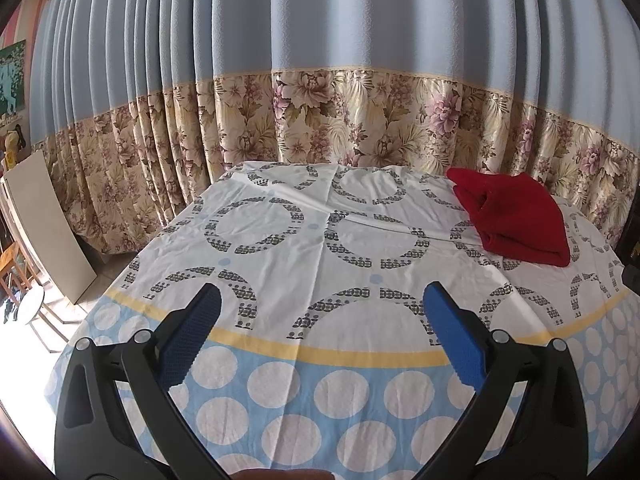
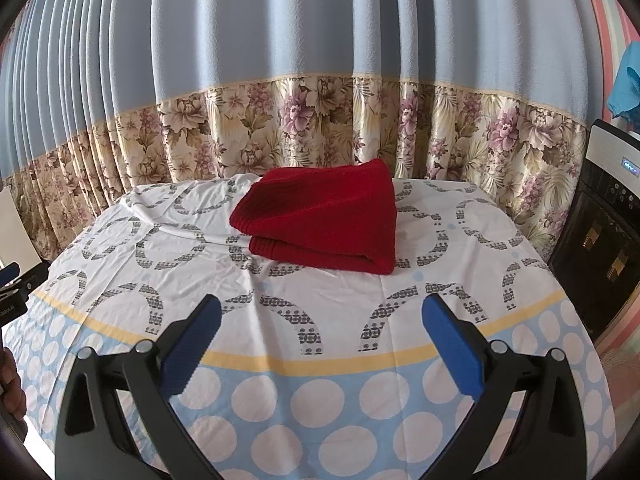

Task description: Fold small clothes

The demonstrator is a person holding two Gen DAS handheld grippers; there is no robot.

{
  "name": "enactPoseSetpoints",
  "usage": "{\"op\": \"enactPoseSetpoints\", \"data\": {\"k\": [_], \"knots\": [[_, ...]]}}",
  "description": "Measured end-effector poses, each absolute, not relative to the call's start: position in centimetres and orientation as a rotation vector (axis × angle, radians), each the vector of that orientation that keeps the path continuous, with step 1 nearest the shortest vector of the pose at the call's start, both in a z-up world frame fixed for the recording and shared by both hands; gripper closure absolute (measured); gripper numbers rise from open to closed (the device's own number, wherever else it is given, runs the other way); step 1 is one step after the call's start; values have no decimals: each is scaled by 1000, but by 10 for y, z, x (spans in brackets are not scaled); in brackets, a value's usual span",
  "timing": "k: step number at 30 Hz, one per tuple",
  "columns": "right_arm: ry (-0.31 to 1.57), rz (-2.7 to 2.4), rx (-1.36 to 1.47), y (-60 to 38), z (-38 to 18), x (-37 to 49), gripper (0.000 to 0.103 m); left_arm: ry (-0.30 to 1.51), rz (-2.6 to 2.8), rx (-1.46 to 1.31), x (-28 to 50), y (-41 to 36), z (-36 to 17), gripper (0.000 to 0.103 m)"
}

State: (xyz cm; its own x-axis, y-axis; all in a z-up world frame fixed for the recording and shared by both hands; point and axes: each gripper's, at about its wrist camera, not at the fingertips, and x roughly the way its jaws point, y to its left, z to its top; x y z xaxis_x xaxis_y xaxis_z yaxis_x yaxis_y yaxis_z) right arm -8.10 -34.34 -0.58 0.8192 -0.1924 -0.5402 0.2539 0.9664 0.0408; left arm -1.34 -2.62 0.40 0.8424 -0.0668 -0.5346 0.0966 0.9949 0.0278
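Folded red garment (image 2: 324,222) lying flat toward the far side of a tabletop (image 2: 320,308) draped in a white cloth with grey ring motifs, a yellow band and a blue border of white dots; pleated blue curtain (image 2: 280,20) with a floral lower band hanging just behind. Left tool (image 1: 322,300) and right tool (image 2: 322,310) both spread wide above the near edge, blue-padded fingers (image 2: 452,344) gripping nothing, well apart from the garment. Dark appliance (image 2: 600,240) at far right with a small lit display, its writing too blurred to read.
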Motion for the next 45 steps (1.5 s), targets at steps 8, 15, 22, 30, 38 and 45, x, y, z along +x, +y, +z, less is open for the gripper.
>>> {"op": "enactPoseSetpoints", "data": {"k": [8,15,22,30,38,45], "knots": [[563,-242,118,-346,-5,-82,3,563,-89,55,-14,-27,4,3],[564,-241,115,-346,-5,-82,3,565,-88,54,-14,-28,4,3],[565,-241,114,-346,-6,-82,3,564,-90,54,-14,-27,4,3],[562,-247,111,-346,-6,-83,3,563,-88,51,-14,-27,3,3],[562,-247,112,-347,-6,-83,3,565,-85,56,-15,-25,3,3],[563,-247,111,-347,-6,-84,3,566,-85,52,-15,-25,2,3]]}}
